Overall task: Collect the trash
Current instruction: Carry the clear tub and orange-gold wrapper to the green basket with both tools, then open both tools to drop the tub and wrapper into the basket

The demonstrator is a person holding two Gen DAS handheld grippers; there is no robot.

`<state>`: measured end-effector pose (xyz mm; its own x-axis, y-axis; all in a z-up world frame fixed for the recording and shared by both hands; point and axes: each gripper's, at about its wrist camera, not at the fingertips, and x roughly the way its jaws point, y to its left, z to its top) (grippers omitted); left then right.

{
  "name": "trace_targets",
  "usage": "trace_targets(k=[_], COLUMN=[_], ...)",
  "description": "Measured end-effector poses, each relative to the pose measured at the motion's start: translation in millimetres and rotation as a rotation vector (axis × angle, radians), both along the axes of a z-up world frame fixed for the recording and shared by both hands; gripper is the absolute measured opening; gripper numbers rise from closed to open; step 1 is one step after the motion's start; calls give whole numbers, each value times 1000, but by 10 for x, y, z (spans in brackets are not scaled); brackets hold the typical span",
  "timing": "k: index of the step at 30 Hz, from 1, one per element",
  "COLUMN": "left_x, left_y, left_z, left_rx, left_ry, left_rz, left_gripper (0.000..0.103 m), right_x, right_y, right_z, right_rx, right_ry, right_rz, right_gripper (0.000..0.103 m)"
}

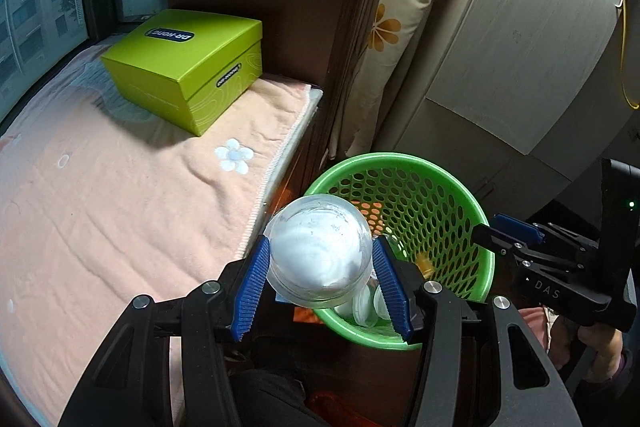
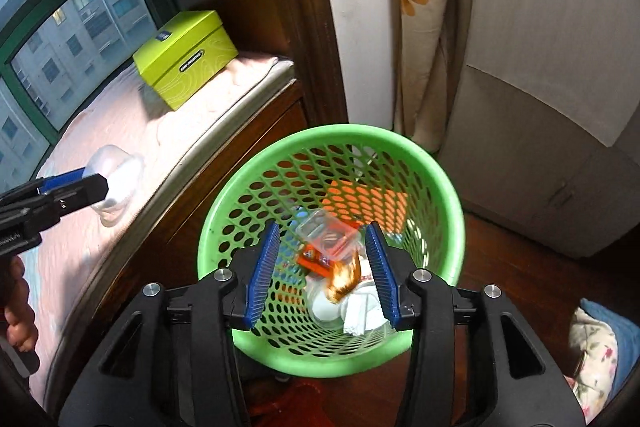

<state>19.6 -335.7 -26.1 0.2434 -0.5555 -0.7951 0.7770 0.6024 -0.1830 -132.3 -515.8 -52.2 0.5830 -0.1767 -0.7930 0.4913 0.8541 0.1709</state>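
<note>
My left gripper is shut on a clear plastic cup with white residue inside, held beside the bed edge next to the near-left rim of a green mesh waste basket. In the right wrist view the cup shows over the bed, left of the basket. My right gripper is open above the basket mouth. Below it an orange-brown scrap is blurred in mid-air. The basket holds a clear plastic tray, an orange wrapper and white tissue.
A lime-green box sits on the pink blanket of a bed by the window. A floral curtain and a pale cabinet stand behind the basket. The floor is dark wood.
</note>
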Motion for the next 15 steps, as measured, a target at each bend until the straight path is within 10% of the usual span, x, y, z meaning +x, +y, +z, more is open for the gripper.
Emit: trace_targets(k=[15], left_x=[-200], left_y=[-490], left_z=[-354], left_rx=[55], left_ry=[68], left_rz=[-76], left_gripper=[54], right_x=[-370], right_y=[-207], right_z=[135], right_rx=[39], right_ry=[-77], right_rz=[-63], right_gripper=[59])
